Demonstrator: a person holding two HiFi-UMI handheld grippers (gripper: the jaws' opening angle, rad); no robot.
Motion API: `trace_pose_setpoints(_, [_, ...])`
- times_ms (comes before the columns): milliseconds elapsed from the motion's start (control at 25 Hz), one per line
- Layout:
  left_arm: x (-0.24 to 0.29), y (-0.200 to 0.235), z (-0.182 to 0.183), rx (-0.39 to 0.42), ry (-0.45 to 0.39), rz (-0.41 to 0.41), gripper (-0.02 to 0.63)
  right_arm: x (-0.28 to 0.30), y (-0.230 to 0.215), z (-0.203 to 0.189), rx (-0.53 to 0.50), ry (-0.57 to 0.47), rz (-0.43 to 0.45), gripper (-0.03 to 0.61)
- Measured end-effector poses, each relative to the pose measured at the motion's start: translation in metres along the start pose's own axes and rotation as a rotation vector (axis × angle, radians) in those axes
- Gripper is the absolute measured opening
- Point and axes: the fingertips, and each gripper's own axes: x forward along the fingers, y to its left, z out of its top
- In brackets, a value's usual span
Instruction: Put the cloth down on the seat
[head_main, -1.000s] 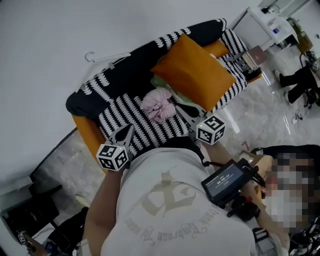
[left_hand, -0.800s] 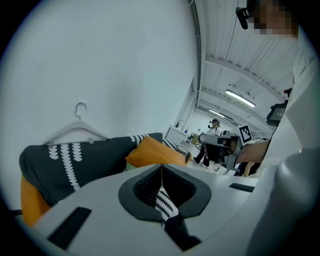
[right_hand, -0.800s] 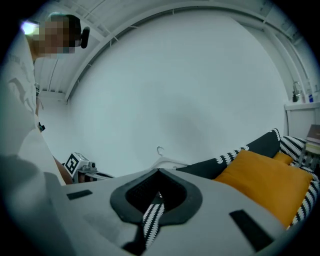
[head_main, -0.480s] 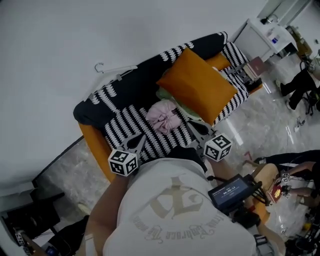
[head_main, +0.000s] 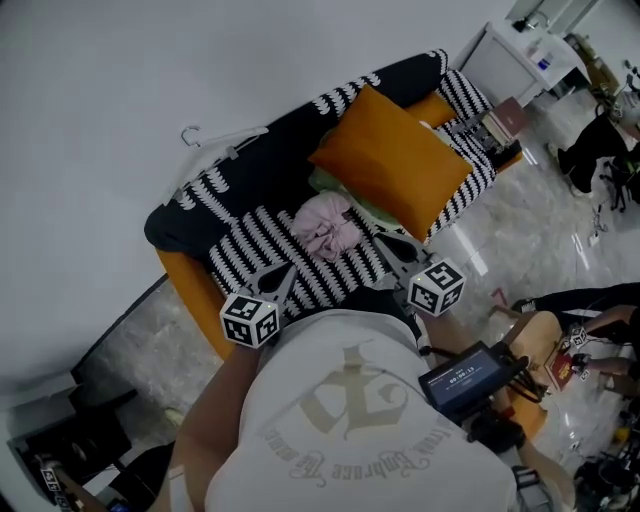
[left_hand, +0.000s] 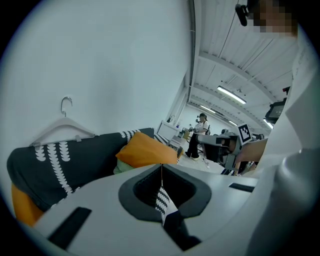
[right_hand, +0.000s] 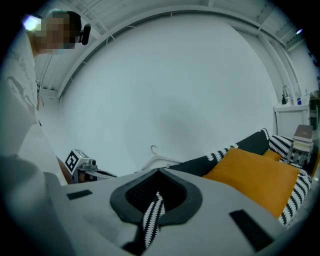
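Now both tongs pinch striped cloth (head_main: 255, 245). Left gripper (head_main: 281, 274) squeezed tight on near edge, right gripper (head_main: 388, 243) same. Cloth drapes over orange sofa (head_main: 188, 285) seat, pink bundle (head_main: 328, 225) on top, orange cushion (head_main: 395, 160) beside.

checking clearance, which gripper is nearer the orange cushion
Right. The right gripper sits just in front of the orange cushion; the left gripper is farther off, toward the sofa's other end.
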Motion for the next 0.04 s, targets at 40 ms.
trace_pose_setpoints(40, [0.0002,0.0008,0.0004,0.000,0.001,-0.001,0.017,0.0008,-0.0001,0.0007,-0.003,0.001,0.000,0.017])
